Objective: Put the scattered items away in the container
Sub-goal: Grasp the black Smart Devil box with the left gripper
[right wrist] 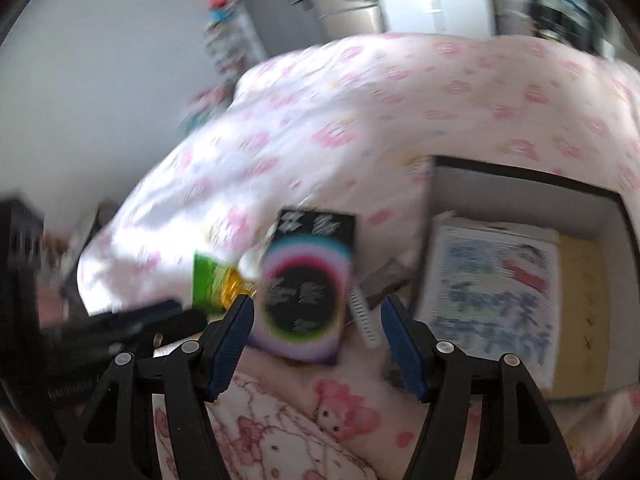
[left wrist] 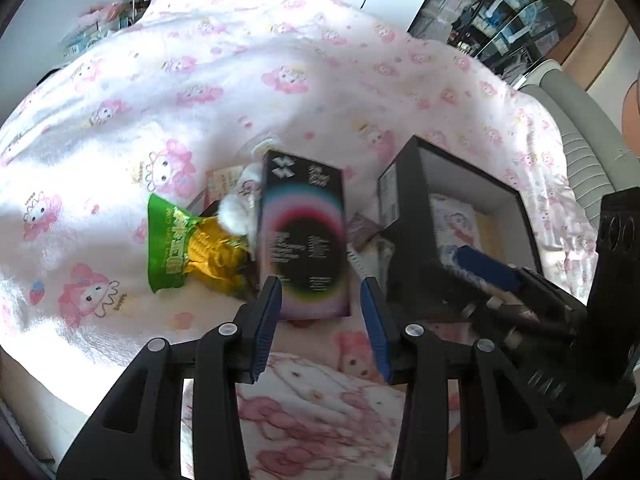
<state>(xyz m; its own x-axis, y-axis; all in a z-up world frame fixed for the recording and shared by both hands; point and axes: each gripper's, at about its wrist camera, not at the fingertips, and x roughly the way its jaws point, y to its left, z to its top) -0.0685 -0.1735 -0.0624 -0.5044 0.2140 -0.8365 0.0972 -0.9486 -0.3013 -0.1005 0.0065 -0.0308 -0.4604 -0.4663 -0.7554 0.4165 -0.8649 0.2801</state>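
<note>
Between the blue pads of the left gripper [left wrist: 320, 320] stands a tall black box [left wrist: 306, 236] with rainbow rings printed on it; the jaws are spread and flank its lower end without pressing it. From the right wrist view, the right gripper [right wrist: 318, 340] is likewise spread wide, the same box lying just beyond its fingertips, though blur makes contact hard to judge. Left of the box lie a green and yellow snack packet [left wrist: 188, 248] and a white fluffy toy [left wrist: 240, 210]. To the right, a small comb [right wrist: 362, 312] rests on the pink patterned blanket [left wrist: 240, 80]. Farther right sits the open black container [left wrist: 472, 204], already holding a picture book [right wrist: 492, 296].
</note>
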